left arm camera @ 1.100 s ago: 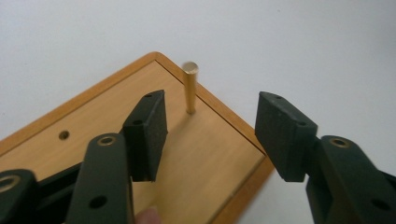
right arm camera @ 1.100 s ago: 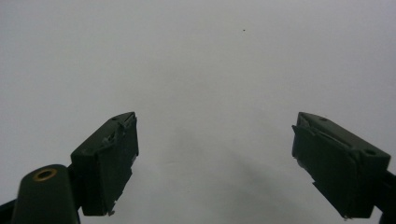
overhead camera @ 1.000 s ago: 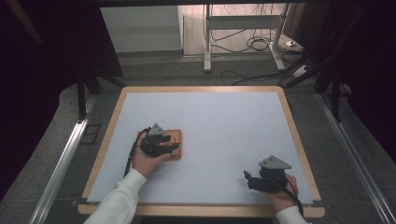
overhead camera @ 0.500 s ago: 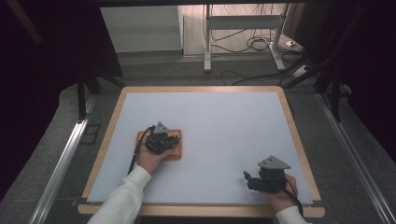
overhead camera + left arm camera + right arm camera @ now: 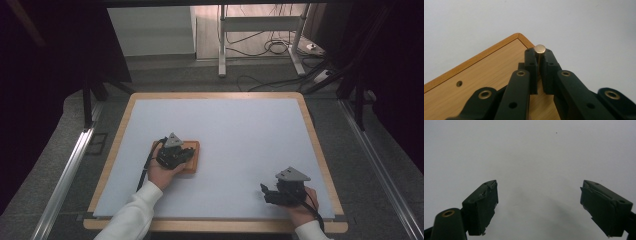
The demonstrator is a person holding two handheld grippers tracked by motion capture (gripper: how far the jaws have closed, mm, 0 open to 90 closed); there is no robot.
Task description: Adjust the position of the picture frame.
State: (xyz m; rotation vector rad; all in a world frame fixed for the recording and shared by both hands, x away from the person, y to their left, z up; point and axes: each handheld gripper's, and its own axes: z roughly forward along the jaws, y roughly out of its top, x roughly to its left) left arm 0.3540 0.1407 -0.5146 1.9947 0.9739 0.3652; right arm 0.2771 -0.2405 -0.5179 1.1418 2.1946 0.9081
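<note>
My left gripper (image 5: 538, 58) has just been closing and now clamps the brass peg (image 5: 540, 48) at the wooden board's (image 5: 481, 75) corner: ready to lift. My right gripper (image 5: 539, 207), well apart from the board, stands open, empty.

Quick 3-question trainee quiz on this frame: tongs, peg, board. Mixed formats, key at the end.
1. True or false: the left tongs are shut on the brass peg.
2. The right tongs are: A) open over bare table, B) shut on the peg, C) holding the board.
3. Which corner region of the wooden board is the peg near in the left gripper view: a rounded corner or the middle?

Key
1. True; the pads press the peg on both sides.
2. A
3. A rounded corner.
</note>
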